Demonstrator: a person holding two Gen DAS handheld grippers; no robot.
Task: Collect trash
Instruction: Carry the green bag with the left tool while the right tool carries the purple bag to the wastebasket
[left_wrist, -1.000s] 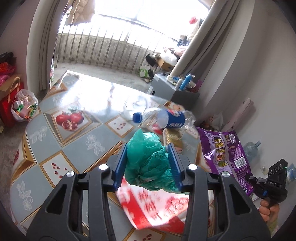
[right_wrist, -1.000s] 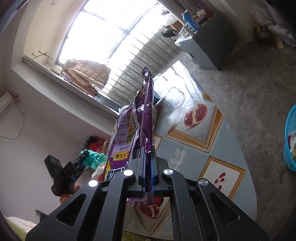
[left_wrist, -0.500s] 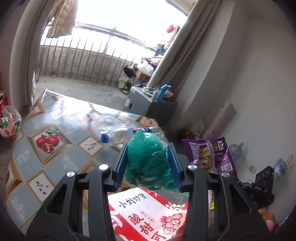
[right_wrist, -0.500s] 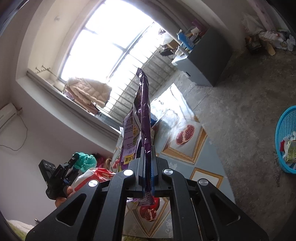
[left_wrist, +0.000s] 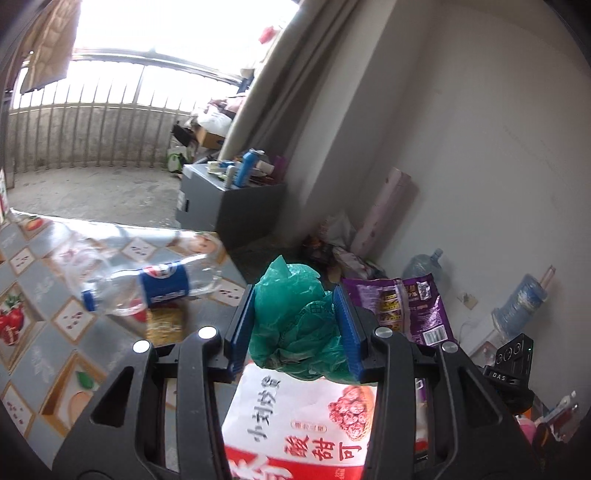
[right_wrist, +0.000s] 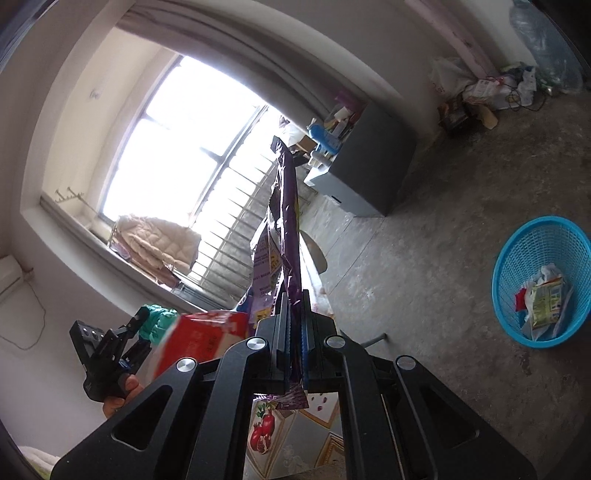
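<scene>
My left gripper (left_wrist: 293, 328) is shut on a crumpled green plastic bag (left_wrist: 295, 325), with a red and white snack bag (left_wrist: 303, 424) hanging below it, above the table's right edge. My right gripper (right_wrist: 294, 332) is shut on a purple snack bag (right_wrist: 286, 221), held edge-on and upright; that purple bag also shows in the left wrist view (left_wrist: 406, 306). A blue trash basket (right_wrist: 543, 280) with some wrappers in it stands on the floor at the right. An empty Pepsi bottle (left_wrist: 147, 288) and a small yellow wrapper (left_wrist: 164, 325) lie on the table (left_wrist: 44, 332).
A grey cabinet (left_wrist: 229, 206) with bottles on top stands by the curtain. Water jugs (left_wrist: 521, 299) and clutter (left_wrist: 332, 251) lie along the white wall. The concrete floor (right_wrist: 443, 258) spreads between table and basket.
Both grippers have swung right, away from the table, with their bags still held. The blue basket has come further into the right wrist view.
</scene>
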